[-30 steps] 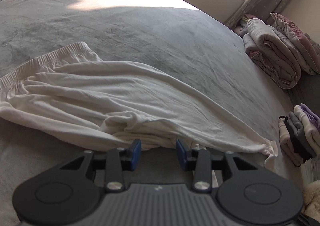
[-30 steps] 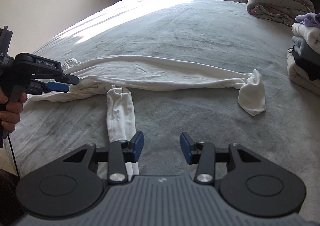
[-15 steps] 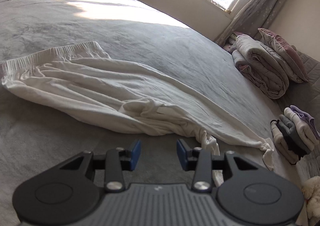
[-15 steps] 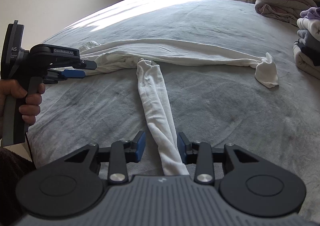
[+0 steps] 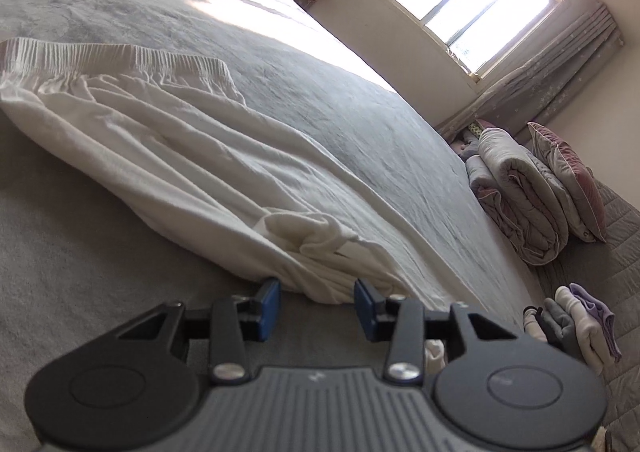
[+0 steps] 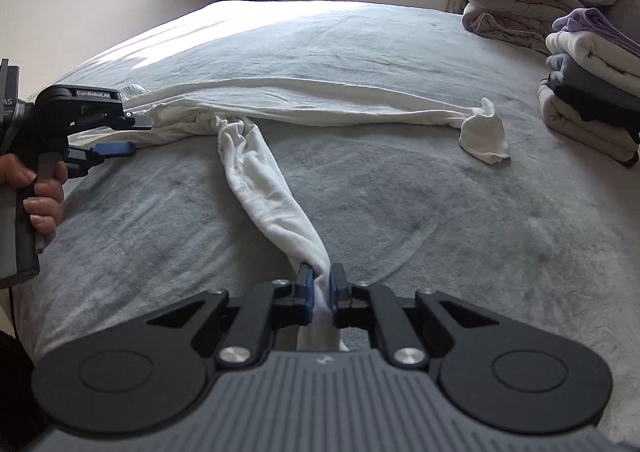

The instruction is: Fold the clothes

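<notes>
Right now: right gripper (image 6: pixel 319 286) jaws pinching white trousers (image 6: pixel 264 172) leg end; left gripper (image 5: pixel 316 306) jaws spread, bunched crotch fabric just ahead, grey bedspread (image 6: pixel 400 52) beneath.

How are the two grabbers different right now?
The right gripper is shut on a leg of the white pants, but the left gripper is open and holds nothing. The right one sits near the bed's front edge; the left one points at the pants' bunched middle. Both are black with blue pads.
</notes>
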Demonstrator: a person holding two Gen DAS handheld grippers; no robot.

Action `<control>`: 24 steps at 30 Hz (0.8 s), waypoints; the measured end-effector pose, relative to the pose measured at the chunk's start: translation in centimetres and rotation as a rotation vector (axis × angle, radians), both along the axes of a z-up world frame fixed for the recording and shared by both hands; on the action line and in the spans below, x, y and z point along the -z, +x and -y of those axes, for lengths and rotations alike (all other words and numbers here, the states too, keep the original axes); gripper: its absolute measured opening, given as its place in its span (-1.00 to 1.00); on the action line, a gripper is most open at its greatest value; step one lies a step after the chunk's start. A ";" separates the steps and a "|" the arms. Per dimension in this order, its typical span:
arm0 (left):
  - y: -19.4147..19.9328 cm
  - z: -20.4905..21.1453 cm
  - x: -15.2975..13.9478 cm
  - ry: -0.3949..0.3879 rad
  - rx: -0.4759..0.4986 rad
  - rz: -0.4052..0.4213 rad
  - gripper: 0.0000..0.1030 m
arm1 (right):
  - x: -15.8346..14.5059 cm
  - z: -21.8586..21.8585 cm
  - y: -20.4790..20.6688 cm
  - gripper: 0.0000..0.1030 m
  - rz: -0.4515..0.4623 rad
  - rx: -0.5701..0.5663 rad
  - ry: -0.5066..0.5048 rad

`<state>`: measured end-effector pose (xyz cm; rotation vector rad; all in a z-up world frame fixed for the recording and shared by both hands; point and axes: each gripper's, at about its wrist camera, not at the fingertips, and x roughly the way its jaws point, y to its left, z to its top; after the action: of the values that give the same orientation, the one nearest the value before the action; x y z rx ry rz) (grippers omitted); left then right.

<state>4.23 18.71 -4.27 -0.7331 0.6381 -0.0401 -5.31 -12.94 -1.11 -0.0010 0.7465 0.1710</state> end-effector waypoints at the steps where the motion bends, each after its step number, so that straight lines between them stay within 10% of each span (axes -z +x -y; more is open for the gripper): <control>1: 0.0 -0.2 0.0 -0.022 -0.018 -0.003 -0.19 | -0.5 0.7 -0.1 -0.84 0.004 0.015 0.014; 13: -1.1 -2.0 0.4 -0.067 -0.172 -0.065 -0.61 | -5.7 7.7 -0.5 -0.85 0.075 0.159 0.029; 24: -3.5 -2.9 -1.1 0.040 -0.178 -0.102 -0.90 | -2.7 9.3 2.5 -0.85 -0.076 0.212 0.052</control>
<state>0.71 21.58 -3.18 -0.7547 0.6665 0.1745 -2.77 -22.20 1.60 0.1338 0.8121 -0.0115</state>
